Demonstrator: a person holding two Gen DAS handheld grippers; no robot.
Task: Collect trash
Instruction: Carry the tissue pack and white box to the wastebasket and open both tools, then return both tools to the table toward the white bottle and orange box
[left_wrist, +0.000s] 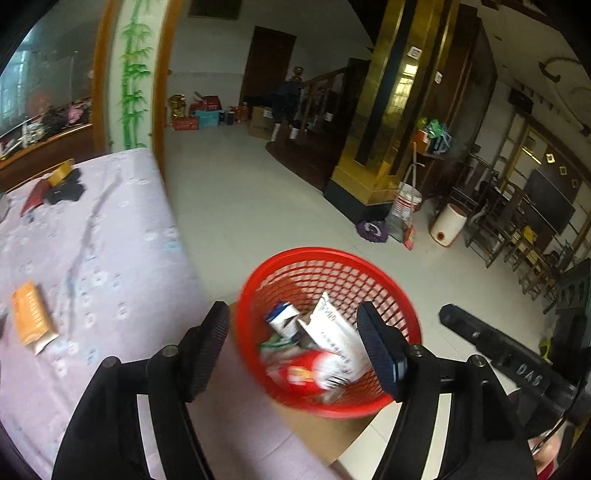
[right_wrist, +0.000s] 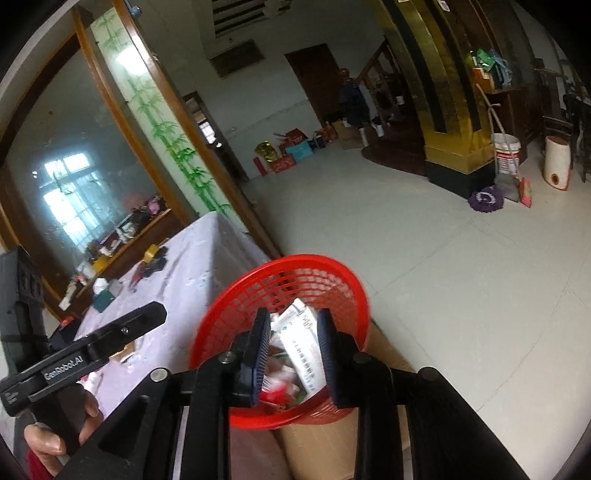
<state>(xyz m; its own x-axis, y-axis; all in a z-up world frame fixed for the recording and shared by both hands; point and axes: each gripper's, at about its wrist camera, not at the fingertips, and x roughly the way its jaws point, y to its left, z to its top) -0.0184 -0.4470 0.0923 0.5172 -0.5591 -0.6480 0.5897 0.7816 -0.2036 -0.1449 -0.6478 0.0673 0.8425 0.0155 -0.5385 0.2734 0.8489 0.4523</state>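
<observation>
A red mesh basket (left_wrist: 295, 254) (right_wrist: 314, 258) stands on a cardboard box (left_wrist: 325, 428) beside the lilac-clothed table (left_wrist: 110, 240). Inside it lie a white printed box (left_wrist: 336, 332) (right_wrist: 299, 332), a blue-and-white carton (left_wrist: 282, 319) and a red packet (left_wrist: 306, 369). My left gripper (left_wrist: 293, 332) hangs open above the basket's near side, nothing between its pads. My right gripper (right_wrist: 293, 350) is narrowly open over the basket; the white box shows through the gap, untouched by the pads. An orange packet (left_wrist: 31, 315) lies on the table to the left.
A tape roll and dark items (left_wrist: 61, 173) sit at the table's far end. On the tiled floor beyond are a purple mop head (left_wrist: 373, 230), a bucket with broom (left_wrist: 406, 201) and a white cylinder (left_wrist: 448, 225) by a gold pillar. A hand (right_wrist: 48, 439) grips the left tool.
</observation>
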